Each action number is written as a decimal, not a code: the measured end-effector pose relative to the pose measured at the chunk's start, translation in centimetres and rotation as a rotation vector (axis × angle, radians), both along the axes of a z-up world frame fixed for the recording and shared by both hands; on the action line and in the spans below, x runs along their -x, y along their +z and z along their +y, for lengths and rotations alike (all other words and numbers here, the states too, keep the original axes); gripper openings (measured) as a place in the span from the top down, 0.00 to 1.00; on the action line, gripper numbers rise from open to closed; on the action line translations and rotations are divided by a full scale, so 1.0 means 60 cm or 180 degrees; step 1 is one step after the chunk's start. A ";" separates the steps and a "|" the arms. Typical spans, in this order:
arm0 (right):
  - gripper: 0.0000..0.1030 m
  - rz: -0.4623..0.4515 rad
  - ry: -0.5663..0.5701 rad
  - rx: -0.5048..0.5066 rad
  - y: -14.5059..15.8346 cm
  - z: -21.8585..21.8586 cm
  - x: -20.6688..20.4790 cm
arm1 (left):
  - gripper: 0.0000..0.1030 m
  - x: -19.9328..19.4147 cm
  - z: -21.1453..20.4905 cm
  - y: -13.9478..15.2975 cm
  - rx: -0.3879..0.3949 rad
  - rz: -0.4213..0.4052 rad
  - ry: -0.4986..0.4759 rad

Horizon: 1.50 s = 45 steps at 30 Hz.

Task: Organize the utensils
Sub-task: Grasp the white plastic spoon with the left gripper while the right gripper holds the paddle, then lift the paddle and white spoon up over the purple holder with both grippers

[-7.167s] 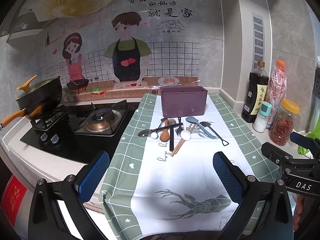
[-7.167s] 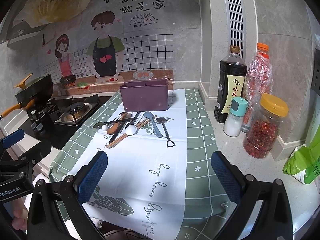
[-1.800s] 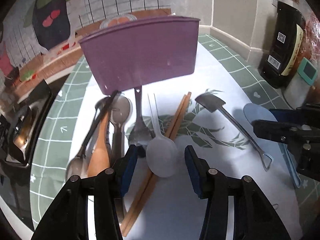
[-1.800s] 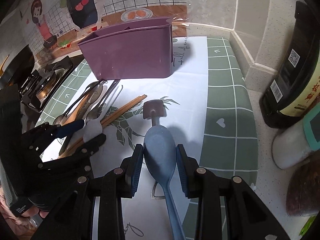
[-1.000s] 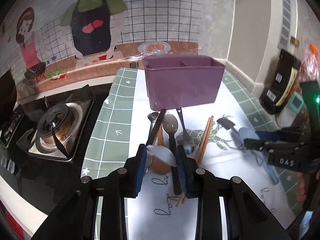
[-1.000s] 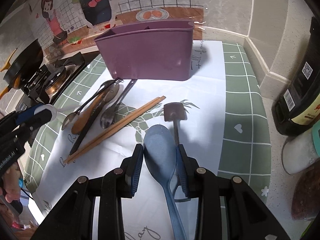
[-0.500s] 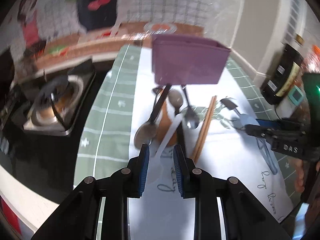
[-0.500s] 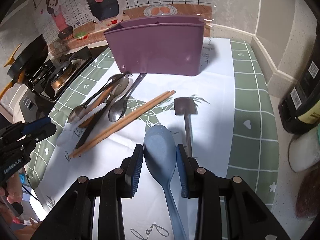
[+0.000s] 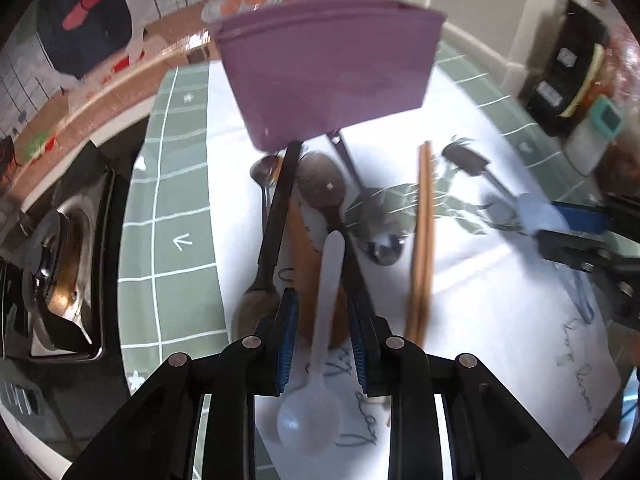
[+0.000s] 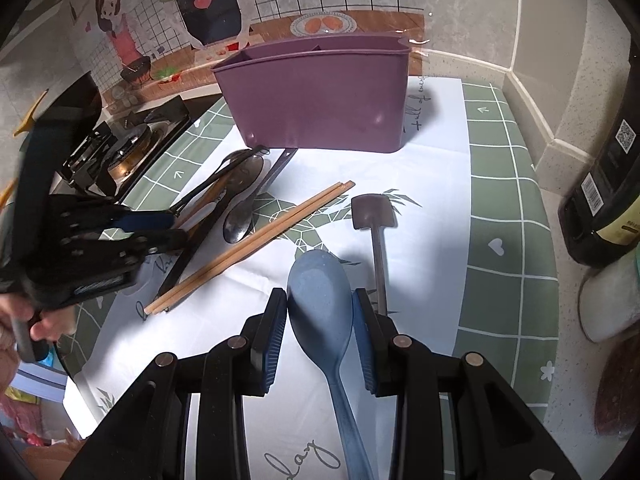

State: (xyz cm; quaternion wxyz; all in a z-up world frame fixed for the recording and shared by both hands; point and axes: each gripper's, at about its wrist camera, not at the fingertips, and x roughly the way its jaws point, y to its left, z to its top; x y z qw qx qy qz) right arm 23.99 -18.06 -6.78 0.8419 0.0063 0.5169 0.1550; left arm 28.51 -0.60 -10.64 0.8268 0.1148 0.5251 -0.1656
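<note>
My left gripper (image 9: 322,308) is shut on a white plastic spoon (image 9: 316,380), its handle pointing forward and its bowl back toward the camera. It hovers low over a pile of metal spoons (image 9: 322,186) and a wooden spoon (image 9: 310,284). My right gripper (image 10: 320,308) is shut on a blue spoon (image 10: 322,300), bowl forward, above the cloth. A purple utensil holder (image 10: 320,100) stands upright behind the pile and also shows in the left wrist view (image 9: 332,68). Wooden chopsticks (image 10: 256,240) and a small dark spatula (image 10: 374,220) lie on the cloth.
A gas stove (image 9: 52,264) lies to the left. A dark sauce bottle (image 10: 608,184) and a white shaker (image 10: 612,304) stand at the right by the wall. A green-and-white cloth (image 10: 508,200) covers the counter.
My left gripper has lifted the white spoon, turned it handle-forward, and dropped closer to the pile. My right gripper keeps its hold on the blue spoon and has edged nearer the purple holder.
</note>
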 end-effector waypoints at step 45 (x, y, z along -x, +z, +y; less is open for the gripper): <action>0.90 -0.1445 0.0217 -0.0215 0.329 -0.007 -0.142 | 0.90 -0.028 0.028 0.417 0.1439 -0.1989 0.0510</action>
